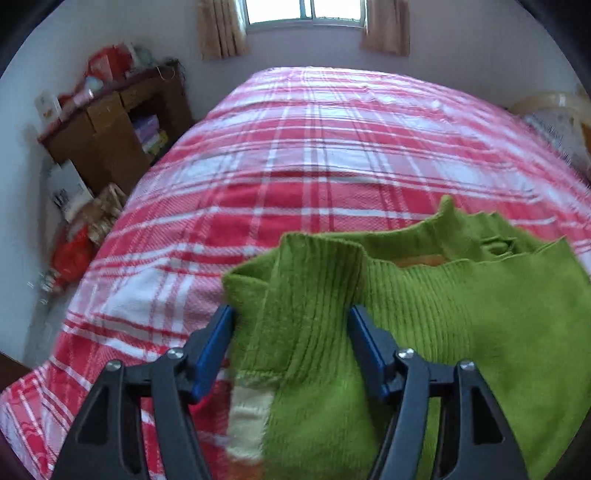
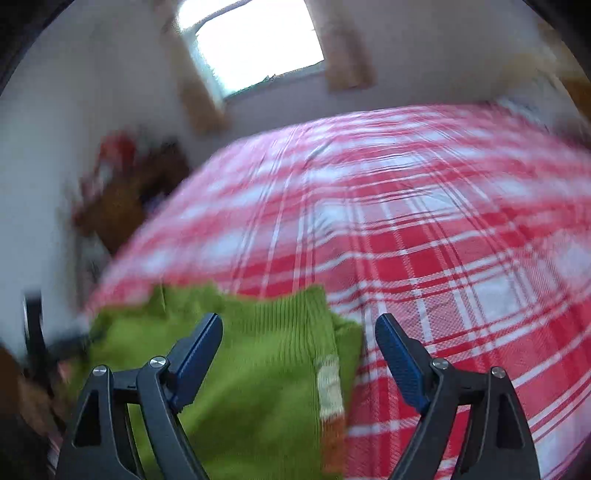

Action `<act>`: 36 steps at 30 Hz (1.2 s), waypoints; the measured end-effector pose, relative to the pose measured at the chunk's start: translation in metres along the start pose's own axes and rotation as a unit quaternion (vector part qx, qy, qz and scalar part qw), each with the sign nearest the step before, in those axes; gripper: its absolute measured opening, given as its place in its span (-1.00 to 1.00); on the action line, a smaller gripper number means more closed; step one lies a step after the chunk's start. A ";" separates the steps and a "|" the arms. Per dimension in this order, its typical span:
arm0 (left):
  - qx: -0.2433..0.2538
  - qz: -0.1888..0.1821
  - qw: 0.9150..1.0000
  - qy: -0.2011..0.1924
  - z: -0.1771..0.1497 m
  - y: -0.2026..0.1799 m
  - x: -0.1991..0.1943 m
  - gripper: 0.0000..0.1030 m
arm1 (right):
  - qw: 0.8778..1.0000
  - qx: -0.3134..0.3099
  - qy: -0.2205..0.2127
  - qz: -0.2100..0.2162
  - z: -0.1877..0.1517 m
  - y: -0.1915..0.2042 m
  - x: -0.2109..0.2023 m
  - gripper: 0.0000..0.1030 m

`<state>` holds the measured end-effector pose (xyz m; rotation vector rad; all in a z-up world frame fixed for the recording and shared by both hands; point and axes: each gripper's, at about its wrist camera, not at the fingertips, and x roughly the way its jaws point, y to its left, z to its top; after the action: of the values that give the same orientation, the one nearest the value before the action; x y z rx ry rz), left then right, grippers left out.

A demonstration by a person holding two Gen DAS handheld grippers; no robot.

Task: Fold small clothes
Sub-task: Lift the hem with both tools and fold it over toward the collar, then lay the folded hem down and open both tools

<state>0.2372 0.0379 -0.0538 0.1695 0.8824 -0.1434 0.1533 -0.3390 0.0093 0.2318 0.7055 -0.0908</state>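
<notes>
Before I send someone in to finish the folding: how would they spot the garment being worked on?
Find the bed with the red-and-white plaid bedspread below the window. On its near side lies a green knit sweater, sleeves folded over its body. It is the only garment on the bed, ribbed at the cuffs, with cream and orange bands near the sleeve ends.

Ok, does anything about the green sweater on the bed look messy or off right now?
The green sweater is not lying flat: its ribbed hem is doubled over in a bunched flap, and its far edge is rumpled on the plaid bedspread. No damage shows.
</notes>
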 end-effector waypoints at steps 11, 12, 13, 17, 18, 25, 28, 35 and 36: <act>0.015 0.073 0.997 -0.031 0.017 -0.023 0.009 -0.73 | 0.987 -0.091 0.083 -0.104 -0.012 0.022 0.074 -1.00; 0.007 0.074 0.997 -0.028 0.021 -0.020 0.013 -0.73 | 0.986 -0.087 0.082 -0.116 -0.012 0.018 0.077 -1.00; 0.004 0.078 0.997 -0.027 0.022 -0.020 0.018 -0.73 | 0.987 -0.074 0.083 -0.118 -0.009 0.013 0.080 -1.00; 0.022 0.114 0.993 -0.024 0.026 -0.031 0.026 -0.70 | 0.985 -0.056 0.081 -0.138 -0.006 0.001 0.084 -1.00; 0.025 0.120 0.992 -0.023 0.026 -0.032 0.026 -0.66 | 0.984 -0.064 0.081 -0.146 -0.006 0.004 0.084 -1.00; 0.018 0.068 0.997 -0.041 0.009 -0.023 -0.023 -0.25 | 0.979 -0.086 -0.023 -0.183 -0.008 0.023 0.024 -0.99; 0.017 0.056 0.996 -0.060 -0.015 -0.026 -0.057 0.14 | 0.984 -0.087 -0.059 -0.144 -0.021 0.043 -0.025 -0.99; 0.008 0.040 0.997 -0.058 -0.064 -0.045 -0.100 0.31 | 0.996 -0.089 0.003 -0.023 -0.078 0.092 -0.050 -0.99; 0.009 0.038 0.998 -0.054 -0.069 -0.047 -0.102 0.31 | 0.995 -0.094 0.011 -0.017 -0.088 0.099 -0.049 -0.99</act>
<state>0.1124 0.0117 -0.0218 0.2104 0.7655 -0.0888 0.0765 -0.2210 -0.0056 0.0406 0.7357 -0.0535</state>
